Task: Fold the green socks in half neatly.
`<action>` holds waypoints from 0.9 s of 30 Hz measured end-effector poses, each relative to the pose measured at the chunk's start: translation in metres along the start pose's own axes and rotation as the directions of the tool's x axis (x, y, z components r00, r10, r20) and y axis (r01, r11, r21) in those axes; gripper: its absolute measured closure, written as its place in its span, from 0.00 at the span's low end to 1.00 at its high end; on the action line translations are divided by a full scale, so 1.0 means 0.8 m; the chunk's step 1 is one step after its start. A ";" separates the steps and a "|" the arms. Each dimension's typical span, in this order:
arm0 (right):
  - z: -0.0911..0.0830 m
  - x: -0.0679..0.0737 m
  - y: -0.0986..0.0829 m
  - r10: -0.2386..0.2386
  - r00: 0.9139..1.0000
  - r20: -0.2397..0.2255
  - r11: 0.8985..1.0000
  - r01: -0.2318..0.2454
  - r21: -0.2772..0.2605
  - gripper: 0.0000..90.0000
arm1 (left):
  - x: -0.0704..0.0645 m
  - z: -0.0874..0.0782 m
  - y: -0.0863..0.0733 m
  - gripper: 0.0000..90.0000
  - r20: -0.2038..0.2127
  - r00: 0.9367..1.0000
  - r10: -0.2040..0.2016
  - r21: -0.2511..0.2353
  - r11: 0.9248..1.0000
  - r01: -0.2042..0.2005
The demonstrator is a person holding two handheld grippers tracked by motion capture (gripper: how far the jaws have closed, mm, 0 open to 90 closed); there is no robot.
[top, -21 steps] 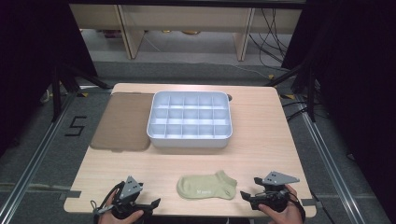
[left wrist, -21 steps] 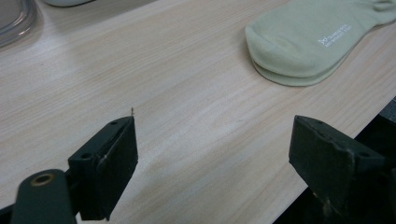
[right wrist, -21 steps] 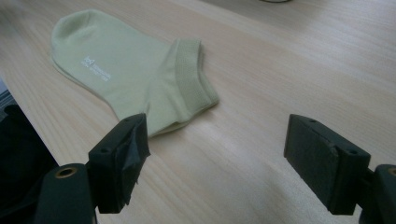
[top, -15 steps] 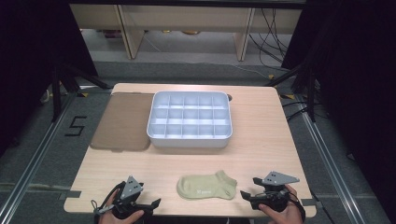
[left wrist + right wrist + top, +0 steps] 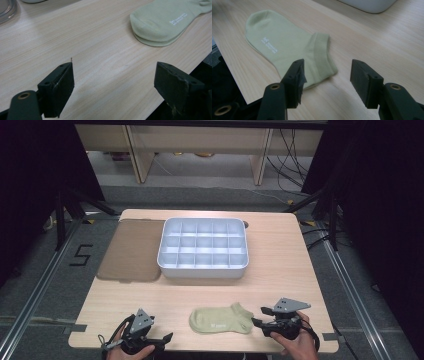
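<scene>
A pale green ankle sock (image 5: 220, 319) lies flat near the table's front edge, toe to the left and cuff to the right. My left gripper (image 5: 165, 338) rests open on the table left of the sock's toe (image 5: 160, 23), apart from it. My right gripper (image 5: 259, 316) is open just right of the cuff; in the right gripper view (image 5: 327, 80) its jaws stand wide, the left one over the sock's heel (image 5: 287, 47). Neither holds anything.
A white tray (image 5: 202, 270) divided into several empty compartments sits at mid table. A flat brown lid or mat (image 5: 132, 250) lies to its left. Bare wood (image 5: 285, 250) runs between the tray and the sock. The table's front edge is right under both hands.
</scene>
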State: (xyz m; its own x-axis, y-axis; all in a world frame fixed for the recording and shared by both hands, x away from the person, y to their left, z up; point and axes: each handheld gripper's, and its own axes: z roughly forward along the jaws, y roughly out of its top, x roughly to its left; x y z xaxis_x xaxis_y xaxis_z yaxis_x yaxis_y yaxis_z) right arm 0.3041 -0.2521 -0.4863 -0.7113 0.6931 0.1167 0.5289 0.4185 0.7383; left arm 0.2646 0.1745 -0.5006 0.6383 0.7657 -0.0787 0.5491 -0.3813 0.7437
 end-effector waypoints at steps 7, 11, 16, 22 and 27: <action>0.014 0.003 0.008 -0.018 1.000 0.015 1.000 0.017 0.026 0.56 | -0.002 0.001 0.001 0.17 -0.005 1.000 0.001 0.007 1.000 -0.001; 0.026 0.000 0.014 -0.017 1.000 0.013 0.998 0.016 0.054 0.59 | -0.002 0.002 0.000 0.17 0.000 1.000 0.007 0.008 1.000 -0.007; 0.042 0.000 0.022 -0.033 0.999 0.005 0.996 0.032 0.088 0.64 | -0.004 0.003 0.000 0.17 0.006 1.000 -0.001 0.008 1.000 0.001; 0.053 0.000 0.024 -0.037 0.999 0.007 0.995 0.036 0.088 0.67 | -0.005 0.003 0.000 0.17 0.008 1.000 -0.013 0.009 1.000 0.013; 0.059 -0.002 0.023 -0.046 0.999 -0.005 0.991 0.046 0.127 0.70 | -0.006 0.004 0.000 0.17 0.000 1.000 -0.008 0.000 1.000 0.008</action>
State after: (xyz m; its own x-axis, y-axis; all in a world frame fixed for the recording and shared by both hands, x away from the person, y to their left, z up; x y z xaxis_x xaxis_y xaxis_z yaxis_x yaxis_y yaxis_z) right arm 0.3367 -0.2176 -0.5046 -0.7369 0.6706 0.0859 0.5503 0.5211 0.6524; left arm 0.2634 0.1693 -0.5026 0.6340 0.7686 -0.0853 0.5545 -0.3749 0.7430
